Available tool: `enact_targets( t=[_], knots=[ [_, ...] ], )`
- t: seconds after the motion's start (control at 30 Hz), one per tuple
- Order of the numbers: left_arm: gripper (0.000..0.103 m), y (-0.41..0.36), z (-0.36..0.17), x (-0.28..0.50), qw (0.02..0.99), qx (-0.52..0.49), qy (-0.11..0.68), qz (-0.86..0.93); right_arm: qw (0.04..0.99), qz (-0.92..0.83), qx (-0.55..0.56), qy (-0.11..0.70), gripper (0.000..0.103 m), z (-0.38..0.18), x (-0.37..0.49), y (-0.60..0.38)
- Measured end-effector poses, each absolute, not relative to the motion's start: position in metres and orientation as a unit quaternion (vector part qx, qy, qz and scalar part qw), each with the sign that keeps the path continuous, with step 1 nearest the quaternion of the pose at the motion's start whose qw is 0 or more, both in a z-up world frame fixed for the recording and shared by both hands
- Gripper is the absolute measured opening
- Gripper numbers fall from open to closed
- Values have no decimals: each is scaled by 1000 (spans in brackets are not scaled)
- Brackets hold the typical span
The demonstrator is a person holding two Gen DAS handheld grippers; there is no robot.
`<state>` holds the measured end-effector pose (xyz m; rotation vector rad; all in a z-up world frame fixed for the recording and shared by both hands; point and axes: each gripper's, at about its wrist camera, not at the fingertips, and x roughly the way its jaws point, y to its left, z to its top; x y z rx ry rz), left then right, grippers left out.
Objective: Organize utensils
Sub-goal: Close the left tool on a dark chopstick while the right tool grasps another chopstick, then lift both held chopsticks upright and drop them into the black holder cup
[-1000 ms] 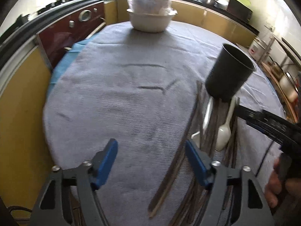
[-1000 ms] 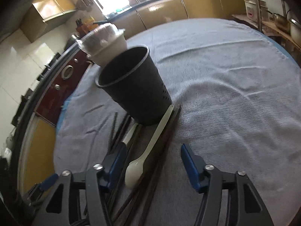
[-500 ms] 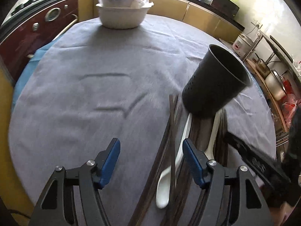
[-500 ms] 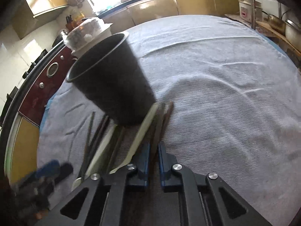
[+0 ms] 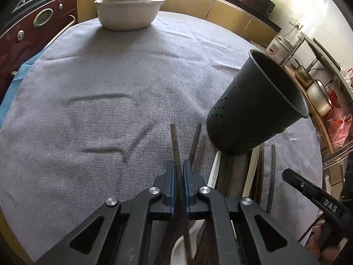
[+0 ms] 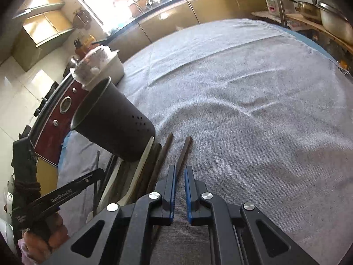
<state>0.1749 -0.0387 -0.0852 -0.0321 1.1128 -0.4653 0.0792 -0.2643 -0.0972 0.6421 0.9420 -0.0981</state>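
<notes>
Left hand-held gripper: now clamping one dark chopstick between closed blue pads; half a second ago standing wide open above the pile.
Right hand-held gripper: pads nearly together, narrow gap showing; another chopstick lying at the left pad, contact impossible to confirm; drawn near-closed half a second ago as well.
Holder: black perforated cup, standing on the right of the grey-clothed desk, rim appearing empty.
Remaining utensils: white spoons and further dark chopsticks lying near the holder's base, just right of the left hand-held gripper.
Far edge: white covered bowl, well apart.
Meaning of change: first grasp judged secured; lifting and tipping the chopstick into the holder likely coming next.
Risk: thin stick pivoting between pads during lifting.
</notes>
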Motion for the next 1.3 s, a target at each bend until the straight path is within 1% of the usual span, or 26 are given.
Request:
enact_targets(
  t=[0.03,0.07,0.1,0.17,0.3,0.4,0.43,0.5,0.53,0.57,0.73,1.1,1.3],
  knots=[
    [6,-36,-82,172,826,-15,517,-222,832,-49,316,454,10,-100,81,-266],
    [6,-34,-78,170,830,-13,511,-223,826,-58,315,464,16,-103,83,-266],
    [6,-30,-75,167,831,-12,509,-223,822,-69,309,474,25,-103,86,-264],
    [6,-23,-72,169,834,-15,506,-220,823,-77,301,475,29,-101,88,-265],
    [5,-13,-69,171,837,-24,503,-216,825,-95,264,491,43,-95,107,-253],
    [5,-7,-62,167,840,-31,496,-218,830,-113,222,499,44,-93,118,-241],
    [5,-5,-59,165,842,-33,492,-219,832,-119,199,503,42,-94,119,-237],
    [5,0,-49,156,846,-39,482,-224,837,-140,154,506,22,-94,119,-230],
    [5,1,-44,154,849,-40,477,-226,840,-142,138,506,14,-95,119,-228],
    [5,1,-41,152,851,-41,472,-227,843,-142,125,504,12,-95,119,-226],
    [5,-1,-10,139,867,-42,432,-243,851,-108,181,481,9,-89,101,-244],
    [5,-8,62,112,898,-53,345,-268,922,-35,224,315,6,-7,39,-262],
    [5,-16,87,105,906,-46,319,-274,942,-25,217,255,6,26,22,-256]
  ],
)
